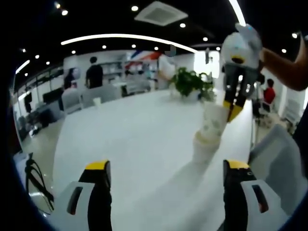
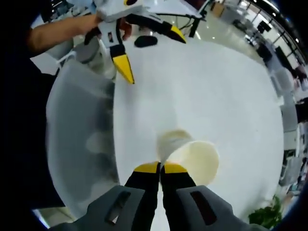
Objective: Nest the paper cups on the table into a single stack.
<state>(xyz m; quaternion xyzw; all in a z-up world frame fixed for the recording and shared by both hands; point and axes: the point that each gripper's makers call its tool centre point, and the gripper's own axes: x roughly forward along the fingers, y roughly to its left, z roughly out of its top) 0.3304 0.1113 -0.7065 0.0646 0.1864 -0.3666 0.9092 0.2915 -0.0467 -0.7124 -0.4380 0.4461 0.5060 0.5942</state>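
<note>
A white paper cup (image 1: 212,120) hangs upright over the long white table (image 1: 130,134), with my right gripper (image 1: 231,109) shut on its rim. Directly under it stands a second paper cup (image 1: 203,147); I cannot tell whether the held cup's base is inside its mouth or just above it. Looking down in the right gripper view, my right gripper (image 2: 160,167) pinches the rim of the held cup (image 2: 198,161), and the lower cup (image 2: 171,138) peeks out beyond it. My left gripper (image 1: 166,166) stands wide open and holds nothing, short of the cups; from above, the left gripper (image 2: 150,50) hovers over the table (image 2: 221,91).
A grey chair (image 1: 276,154) stands at the table's right side, seen also as a chair back (image 2: 79,125). A potted plant (image 1: 190,82) and a small far cup (image 1: 97,101) sit toward the table's far end. People stand in the background.
</note>
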